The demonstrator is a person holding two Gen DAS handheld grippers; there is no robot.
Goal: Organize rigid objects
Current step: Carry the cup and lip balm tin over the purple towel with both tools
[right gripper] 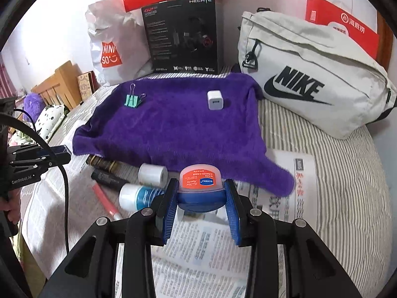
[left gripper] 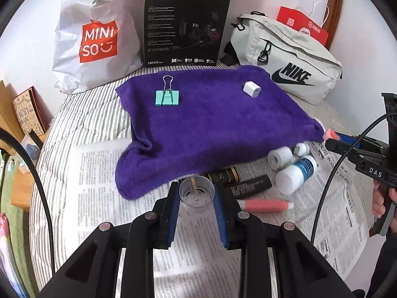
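My left gripper [left gripper: 196, 197] is shut on a small clear plastic cup [left gripper: 196, 193], held over the newspaper [left gripper: 104, 173] just before the purple towel [left gripper: 211, 119]. My right gripper [right gripper: 201, 193] is shut on a pink-and-blue balm jar [right gripper: 200, 182] at the towel's near edge [right gripper: 173, 129]. On the towel lie a mint binder clip [left gripper: 167, 97] [right gripper: 133, 100] and a white charger cube [left gripper: 251, 89] [right gripper: 215, 100]. On the newspaper lie two dark tubes [left gripper: 250, 186], a pink pen [left gripper: 264, 204], a white tape roll [left gripper: 280, 157] and a blue-and-white bottle [left gripper: 295, 175].
Behind the towel stand a Miniso bag [left gripper: 96, 37], a black Hecate box [left gripper: 184, 27] and a grey Nike bag [left gripper: 290, 62]. Red paper bags [right gripper: 345, 24] lean on the wall. A wooden bed frame [right gripper: 59, 84] is to the left.
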